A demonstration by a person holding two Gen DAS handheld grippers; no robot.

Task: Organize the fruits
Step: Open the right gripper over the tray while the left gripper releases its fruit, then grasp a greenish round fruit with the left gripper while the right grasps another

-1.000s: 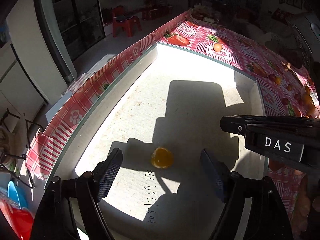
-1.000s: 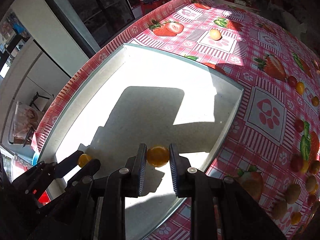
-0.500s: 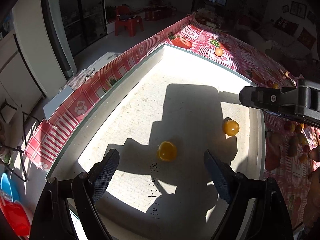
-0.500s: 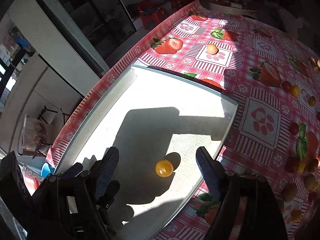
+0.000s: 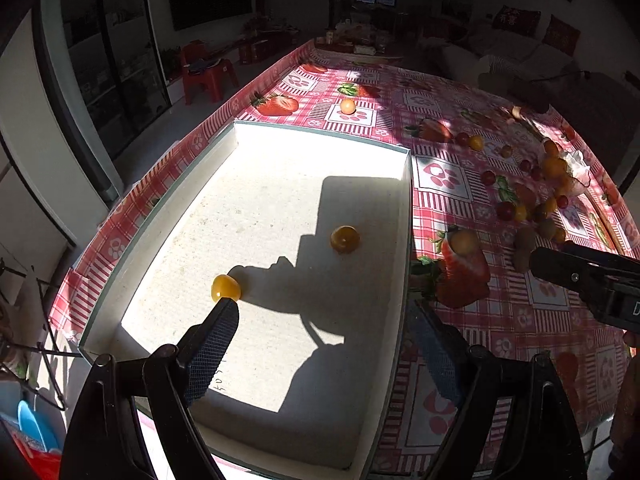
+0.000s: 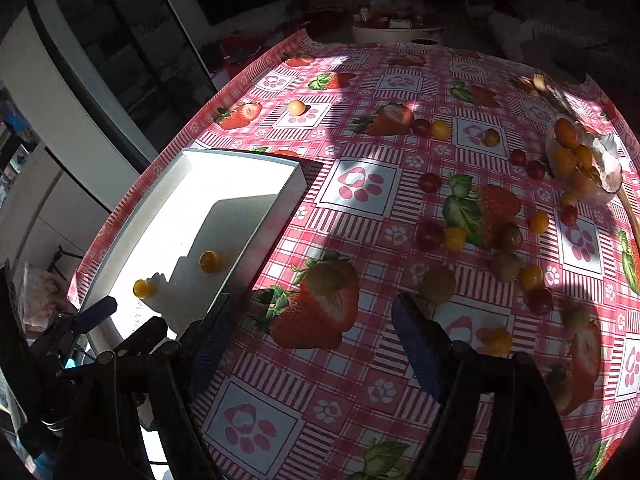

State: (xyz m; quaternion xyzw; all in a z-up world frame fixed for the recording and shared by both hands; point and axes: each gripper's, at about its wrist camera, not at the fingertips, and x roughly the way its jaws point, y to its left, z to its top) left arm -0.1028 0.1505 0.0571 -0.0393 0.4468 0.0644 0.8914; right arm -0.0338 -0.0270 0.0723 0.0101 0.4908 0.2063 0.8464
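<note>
Two yellow fruits [image 5: 345, 239] [image 5: 225, 287] lie apart in the white tray [image 5: 256, 148] on the bench. My left gripper [image 5: 326, 346] hangs open above the tray's near end; my right gripper [image 6: 310, 344] hangs open over the tablecloth [image 6: 360, 184]. Only its camera shows the fruit bowl [image 6: 584, 160].

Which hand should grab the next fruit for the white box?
Probably the right gripper: it is open and hangs over the tablecloth near the loose fruit, a brownish one just ahead. The left gripper, also open, hangs over the box.
</note>
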